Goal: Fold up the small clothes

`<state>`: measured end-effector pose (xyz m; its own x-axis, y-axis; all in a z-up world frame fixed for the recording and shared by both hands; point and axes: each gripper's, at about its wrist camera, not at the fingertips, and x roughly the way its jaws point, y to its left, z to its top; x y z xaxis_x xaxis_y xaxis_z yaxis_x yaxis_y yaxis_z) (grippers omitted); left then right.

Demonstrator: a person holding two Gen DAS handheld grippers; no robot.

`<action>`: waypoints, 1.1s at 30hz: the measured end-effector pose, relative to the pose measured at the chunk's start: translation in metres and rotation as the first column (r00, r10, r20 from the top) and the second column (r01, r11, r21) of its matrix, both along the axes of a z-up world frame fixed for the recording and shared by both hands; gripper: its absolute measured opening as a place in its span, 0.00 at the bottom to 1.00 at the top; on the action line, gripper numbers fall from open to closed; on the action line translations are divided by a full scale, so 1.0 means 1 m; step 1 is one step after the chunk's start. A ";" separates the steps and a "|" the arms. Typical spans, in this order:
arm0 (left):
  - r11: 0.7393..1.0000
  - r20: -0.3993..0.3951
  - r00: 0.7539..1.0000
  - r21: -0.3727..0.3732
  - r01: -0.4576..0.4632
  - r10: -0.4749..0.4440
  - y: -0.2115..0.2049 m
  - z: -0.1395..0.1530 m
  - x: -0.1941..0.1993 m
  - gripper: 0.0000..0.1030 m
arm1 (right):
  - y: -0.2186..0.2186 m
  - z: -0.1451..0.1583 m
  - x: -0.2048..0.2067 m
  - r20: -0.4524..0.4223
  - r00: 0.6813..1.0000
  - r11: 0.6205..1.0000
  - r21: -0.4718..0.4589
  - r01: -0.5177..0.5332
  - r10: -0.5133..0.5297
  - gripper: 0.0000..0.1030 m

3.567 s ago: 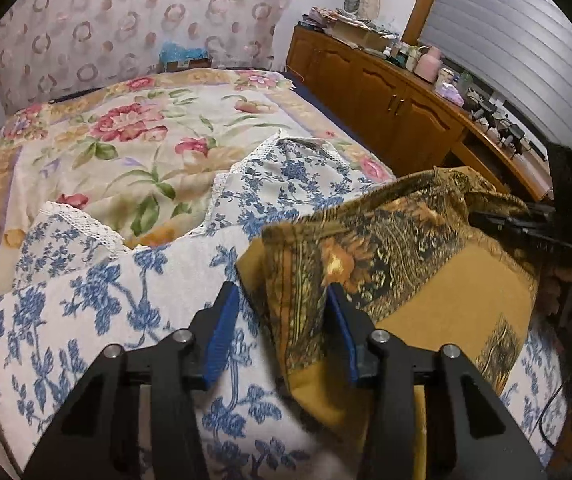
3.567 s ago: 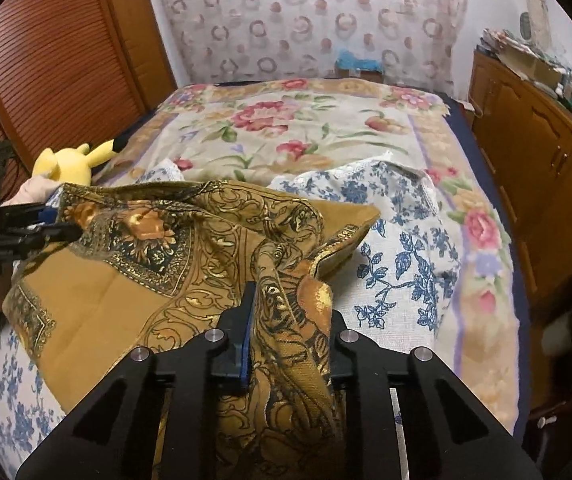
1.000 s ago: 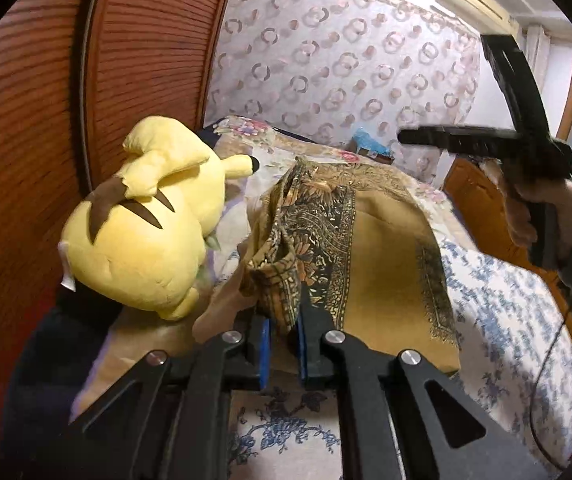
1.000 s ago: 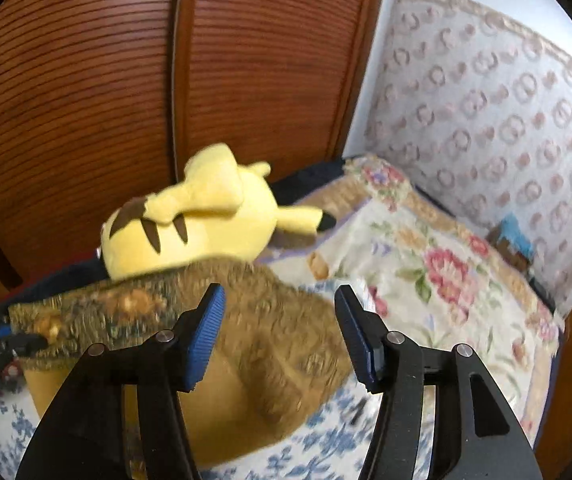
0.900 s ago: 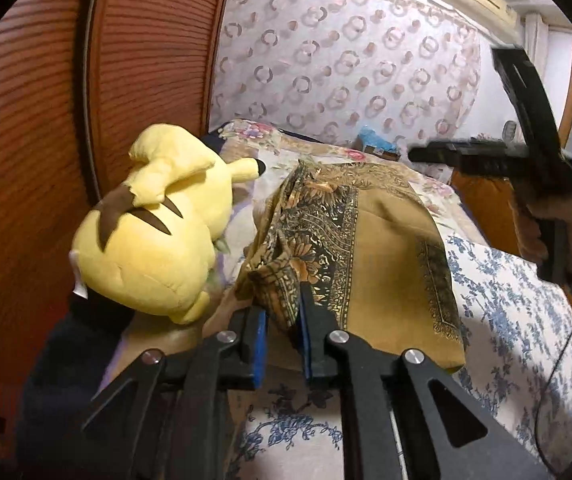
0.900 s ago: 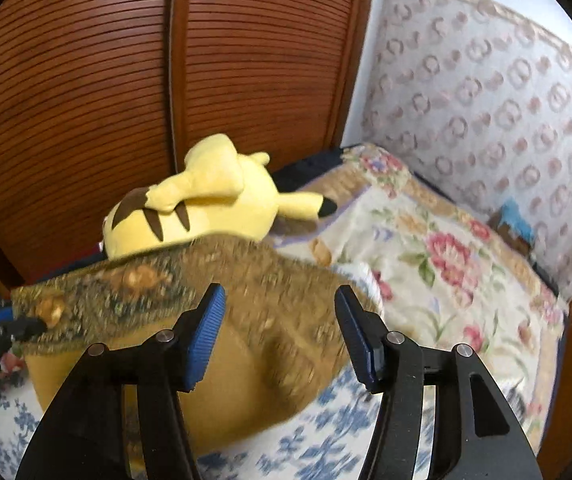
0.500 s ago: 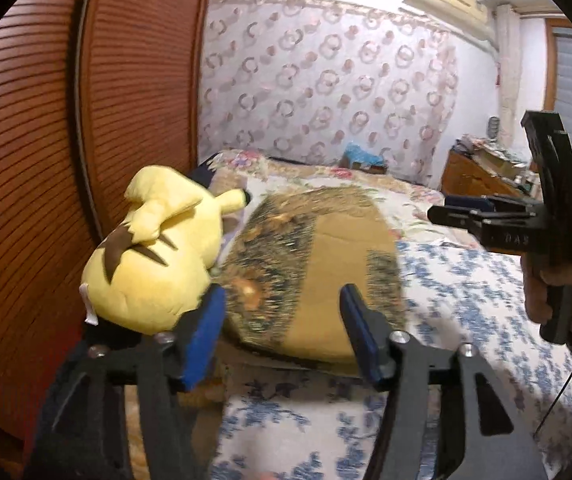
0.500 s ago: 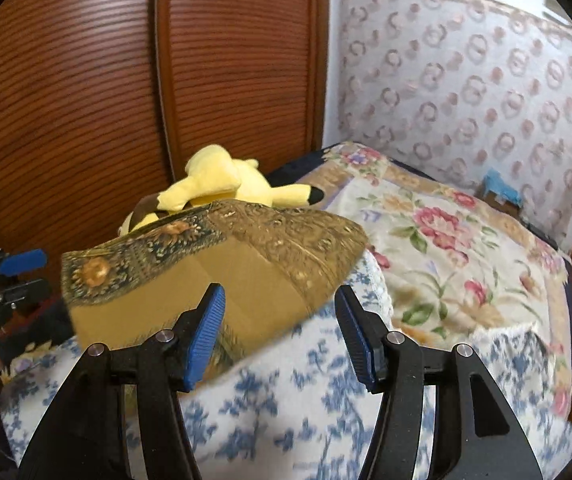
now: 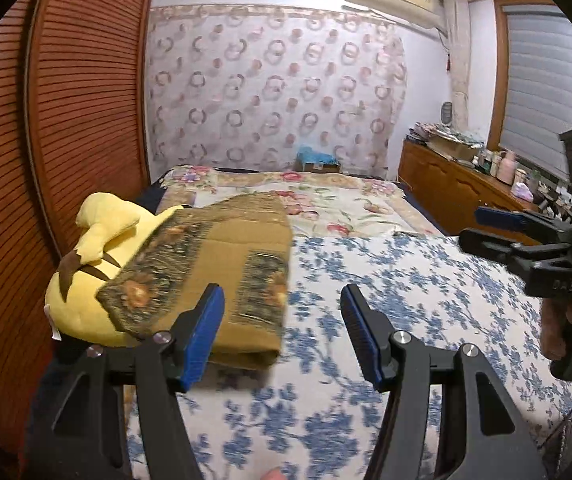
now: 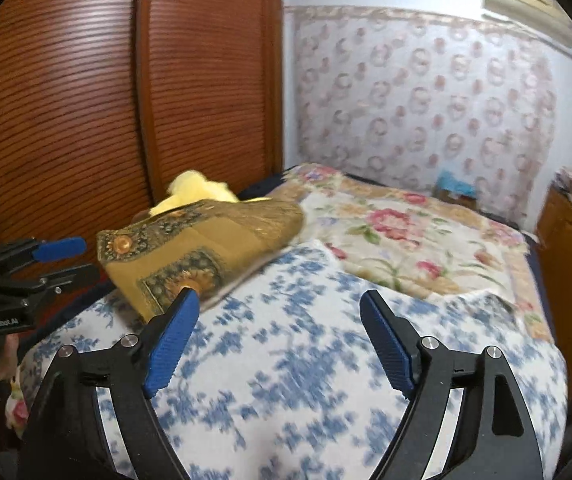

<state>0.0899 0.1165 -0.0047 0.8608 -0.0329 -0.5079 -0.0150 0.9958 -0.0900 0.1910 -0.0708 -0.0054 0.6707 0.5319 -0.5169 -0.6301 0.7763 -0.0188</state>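
Both hand-held grippers are empty, their blue-padded black jaws spread wide apart. From its own camera, the left gripper (image 9: 282,332) hovers above a white cloth printed with blue flowers (image 9: 386,288) that covers the near part of a bed; the right gripper's camera also catches it, at the far left edge (image 10: 52,262), with the person's fingers (image 10: 2,356) wrapped round its handle. The right gripper (image 10: 278,338) hangs over the same blue-flowered cloth (image 10: 298,356) and appears in the left camera at the right edge (image 9: 498,228), with its pads parted there too. The task's item, a folded mustard-yellow cloth with dark ornate paisley borders (image 9: 222,264), lies as a flat rectangular bundle on the left side of the bed, touched by neither gripper. Its far left edge rests against and partly over a yellow plush toy with brown-tipped ears (image 9: 94,248), while its near edge sits on the blue-flowered cloth. In the right camera the folded cloth (image 10: 202,244) sits slightly raised, with the plush toy (image 10: 194,192) peeking out behind it. Beyond lies a cream bedspread with pink roses and green leaves (image 9: 326,200). A reddish-brown slatted wooden wardrobe door (image 9: 82,120) stands along the left, a curtain patterned with pink rings (image 9: 274,96) covers the back wall, and a cluttered wooden dresser (image 9: 454,184) runs down the right side.
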 end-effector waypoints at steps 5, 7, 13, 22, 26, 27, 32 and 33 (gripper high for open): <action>0.999 0.005 0.999 0.011 0.047 -0.047 -0.030 0.007 -0.001 0.58 | -0.050 0.011 -0.027 0.028 0.989 0.988 0.053 0.144 -0.145 0.82; 0.998 0.017 0.998 0.023 0.058 -0.059 -0.041 0.013 -0.001 0.58 | -0.070 0.016 -0.035 0.034 0.981 0.979 0.072 0.189 -0.192 0.82; 0.996 0.066 0.995 0.051 0.077 -0.080 -0.073 0.037 -0.002 0.58 | -0.117 0.029 -0.057 0.067 0.943 0.941 0.114 0.318 -0.326 0.82; 0.994 0.098 0.990 0.050 0.094 -0.099 -0.097 0.056 0.000 0.58 | -0.147 0.045 -0.077 0.110 0.908 0.911 0.142 0.387 -0.403 0.88; 0.993 0.103 0.989 0.049 0.105 -0.109 -0.101 0.060 -0.002 0.58 | -0.149 0.045 -0.078 0.111 0.901 0.904 0.141 0.404 -0.420 0.91; 0.994 0.104 0.989 0.049 0.103 -0.107 -0.101 0.061 -0.003 0.58 | -0.149 0.045 -0.079 0.115 0.898 0.902 0.141 0.408 -0.424 0.91; 0.995 0.104 0.990 0.048 0.089 -0.093 -0.101 0.061 -0.003 0.58 | -0.152 0.045 -0.082 0.121 0.890 0.894 0.151 0.421 -0.440 0.92; 0.995 0.102 0.991 0.050 0.087 -0.092 -0.101 0.061 -0.002 0.58 | -0.152 0.044 -0.082 0.123 0.889 0.893 0.150 0.423 -0.442 0.92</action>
